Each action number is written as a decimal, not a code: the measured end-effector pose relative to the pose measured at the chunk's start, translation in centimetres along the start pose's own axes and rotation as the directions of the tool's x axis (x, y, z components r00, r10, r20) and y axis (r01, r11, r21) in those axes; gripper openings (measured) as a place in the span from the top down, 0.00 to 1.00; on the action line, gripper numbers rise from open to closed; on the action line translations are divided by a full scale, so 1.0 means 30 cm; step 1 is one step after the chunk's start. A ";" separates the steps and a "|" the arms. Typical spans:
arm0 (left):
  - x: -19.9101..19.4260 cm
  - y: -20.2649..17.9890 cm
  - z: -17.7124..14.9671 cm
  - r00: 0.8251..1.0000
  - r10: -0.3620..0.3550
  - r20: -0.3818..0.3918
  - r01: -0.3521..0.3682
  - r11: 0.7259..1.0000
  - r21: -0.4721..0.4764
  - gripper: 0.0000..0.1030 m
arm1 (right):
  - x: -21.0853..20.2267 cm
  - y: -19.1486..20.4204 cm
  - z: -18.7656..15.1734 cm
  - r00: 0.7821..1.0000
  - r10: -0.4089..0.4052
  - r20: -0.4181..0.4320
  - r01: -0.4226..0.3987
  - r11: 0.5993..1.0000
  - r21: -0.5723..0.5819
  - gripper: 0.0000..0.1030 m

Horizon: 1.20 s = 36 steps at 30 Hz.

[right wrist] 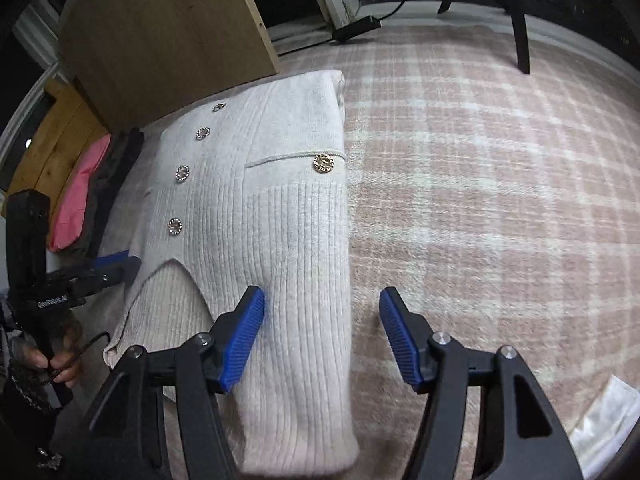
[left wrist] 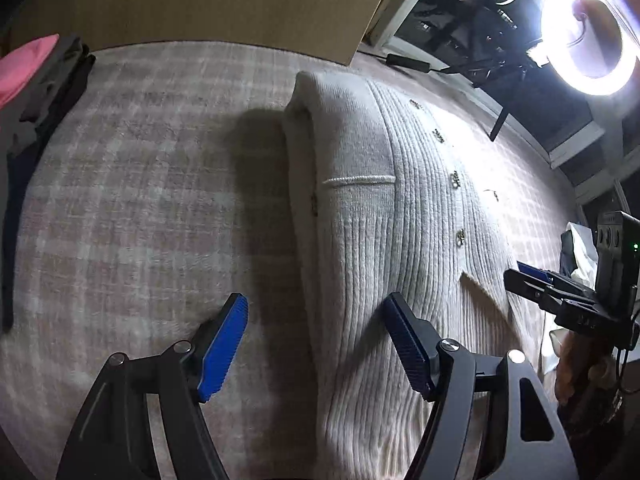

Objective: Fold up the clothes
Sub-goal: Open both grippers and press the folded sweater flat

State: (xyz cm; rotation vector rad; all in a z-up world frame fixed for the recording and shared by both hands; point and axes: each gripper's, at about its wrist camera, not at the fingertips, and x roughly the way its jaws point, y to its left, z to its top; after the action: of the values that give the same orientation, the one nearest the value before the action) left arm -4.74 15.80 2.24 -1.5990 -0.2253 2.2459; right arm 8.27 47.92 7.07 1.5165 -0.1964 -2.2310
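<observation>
A cream ribbed knit cardigan (left wrist: pixel 384 216) with small round buttons lies lengthwise on a pink plaid blanket (left wrist: pixel 140 184), its sides folded in. My left gripper (left wrist: pixel 316 328) is open and empty, just above the cardigan's left folded edge. My right gripper (right wrist: pixel 322 324) is open and empty, straddling the cardigan's (right wrist: pixel 280 216) right folded edge. The right gripper also shows at the right of the left wrist view (left wrist: pixel 536 280), and the left gripper at the left of the right wrist view (right wrist: pixel 108 268).
A pile of pink and dark clothes (left wrist: pixel 36 80) lies at the blanket's far edge. A wooden board (right wrist: pixel 160 36) stands behind the cardigan. A lit ring light (left wrist: pixel 588 40) on a stand, a black power adapter (right wrist: pixel 356 26) and white cloth (right wrist: pixel 604 420) are near.
</observation>
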 end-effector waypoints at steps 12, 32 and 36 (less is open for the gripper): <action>-0.029 -0.010 -0.011 0.998 0.055 -0.001 -0.055 0.998 -0.007 0.33 | -0.037 -0.032 0.032 0.999 0.042 0.023 -0.042 0.999 0.006 0.42; -0.011 -0.066 -0.032 0.987 0.161 0.004 -0.161 0.986 0.039 0.20 | 0.010 -0.015 0.008 0.999 0.033 0.032 -0.030 0.995 -0.094 0.37; 0.003 -0.089 -0.027 0.988 0.153 0.000 -0.153 0.987 0.045 0.20 | 0.022 0.005 0.014 0.999 0.039 0.022 -0.036 0.993 -0.116 0.37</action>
State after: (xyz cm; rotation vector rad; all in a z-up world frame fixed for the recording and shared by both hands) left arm -3.47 18.21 2.79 -1.6469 -0.0517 2.3444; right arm 7.73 47.46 6.73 1.4141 -0.1007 -2.1923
